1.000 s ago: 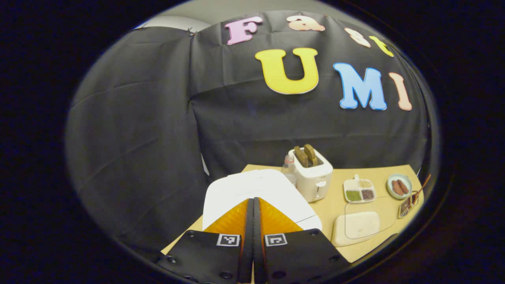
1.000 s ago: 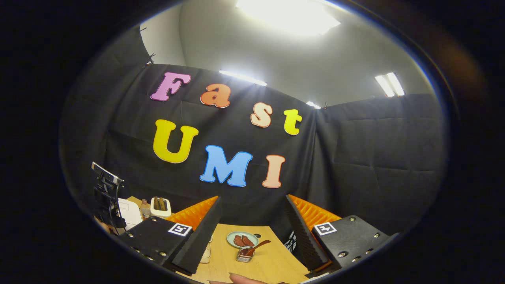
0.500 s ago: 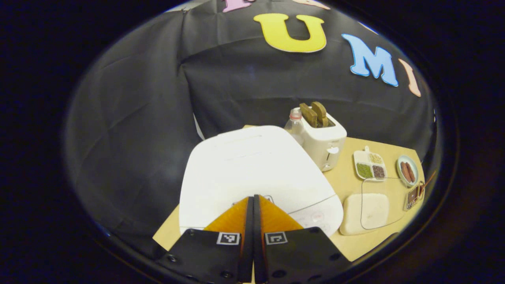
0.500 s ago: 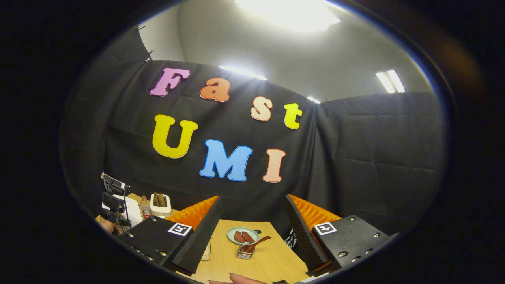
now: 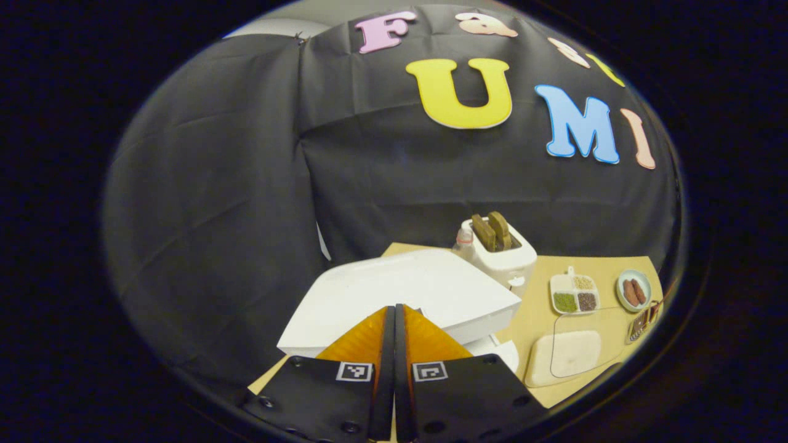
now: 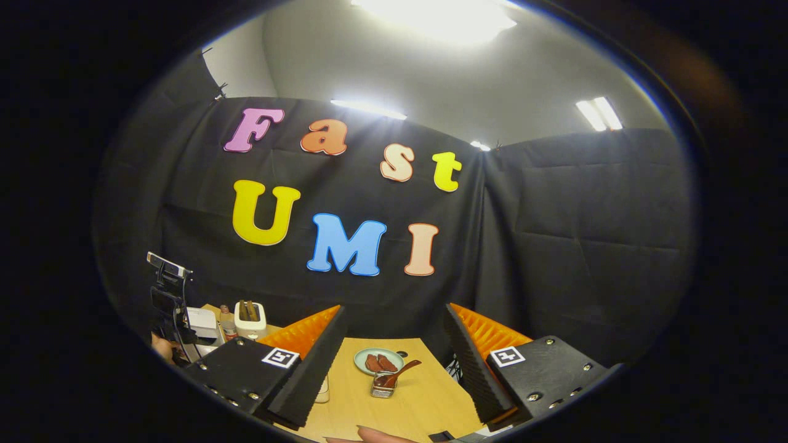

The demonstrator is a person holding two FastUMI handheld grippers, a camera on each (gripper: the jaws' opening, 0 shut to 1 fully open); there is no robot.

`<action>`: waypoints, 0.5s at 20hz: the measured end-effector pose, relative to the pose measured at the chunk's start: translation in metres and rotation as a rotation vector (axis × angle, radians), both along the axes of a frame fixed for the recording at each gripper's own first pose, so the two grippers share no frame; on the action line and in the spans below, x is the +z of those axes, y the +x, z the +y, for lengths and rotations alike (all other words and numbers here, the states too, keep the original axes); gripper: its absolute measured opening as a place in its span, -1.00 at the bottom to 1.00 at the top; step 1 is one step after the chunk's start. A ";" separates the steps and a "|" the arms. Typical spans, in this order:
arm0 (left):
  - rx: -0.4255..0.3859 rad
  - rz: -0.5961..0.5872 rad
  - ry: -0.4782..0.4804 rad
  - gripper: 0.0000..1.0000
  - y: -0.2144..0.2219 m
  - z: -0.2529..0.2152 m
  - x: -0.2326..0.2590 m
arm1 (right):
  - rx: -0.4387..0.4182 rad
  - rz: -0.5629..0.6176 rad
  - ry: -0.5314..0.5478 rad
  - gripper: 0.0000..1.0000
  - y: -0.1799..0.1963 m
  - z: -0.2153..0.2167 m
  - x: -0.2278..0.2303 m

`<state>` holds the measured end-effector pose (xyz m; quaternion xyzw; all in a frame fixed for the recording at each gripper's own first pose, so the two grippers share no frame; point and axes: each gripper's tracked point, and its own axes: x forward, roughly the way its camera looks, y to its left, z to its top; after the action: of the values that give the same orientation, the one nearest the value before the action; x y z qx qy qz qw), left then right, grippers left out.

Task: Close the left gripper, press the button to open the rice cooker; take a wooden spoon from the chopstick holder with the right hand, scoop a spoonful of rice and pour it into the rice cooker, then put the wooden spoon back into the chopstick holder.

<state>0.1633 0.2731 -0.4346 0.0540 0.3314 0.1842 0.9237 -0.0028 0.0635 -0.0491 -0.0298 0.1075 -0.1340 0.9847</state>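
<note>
The white rice cooker (image 5: 406, 295) sits at the left end of the wooden counter (image 5: 542, 320), near the front edge, and its lid is lifted at the front, with a gap between lid and body on the side facing the left claw (image 5: 394, 320). That claw is closed, its two fingers pressed flat together with nothing between them, the tips just in front of and over the cooker's front edge. Whether they touch the lid cannot be told.

Just behind the cooker stands a white toaster (image 5: 498, 258) with two brown slices sticking up out of its slots, and a small clear bottle (image 5: 465, 240) beside it. Farther along the counter to the right lies a flat container of white rice (image 5: 563, 360) near the front edge, with a divided dish of grains (image 5: 574, 294) behind it and a small plate of sausages (image 5: 634, 290) toward the back right corner.

In the right gripper view, the chopstick holder (image 6: 383, 387), a small metal rack, stands in front of that sausage plate (image 6: 378, 362), with the wooden spoon (image 6: 399, 374) leaning out of it, handle tilted up to the right. The right claw (image 6: 394, 363) hangs wide open above the counter's front edge, well apart from the holder, gripping nothing. Far to the left, the other gripper rig (image 6: 169, 301) is over the rice cooker.
</note>
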 end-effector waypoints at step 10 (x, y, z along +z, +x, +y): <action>-0.049 -0.133 -0.041 -0.71 -0.008 0.000 0.056 | 0.038 -0.023 0.009 0.94 -0.001 0.012 0.006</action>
<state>0.1557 0.2735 -0.3789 0.0308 0.2716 0.1578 0.9489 -0.0041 0.0755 -0.0434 -0.0261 0.0961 -0.1151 0.9884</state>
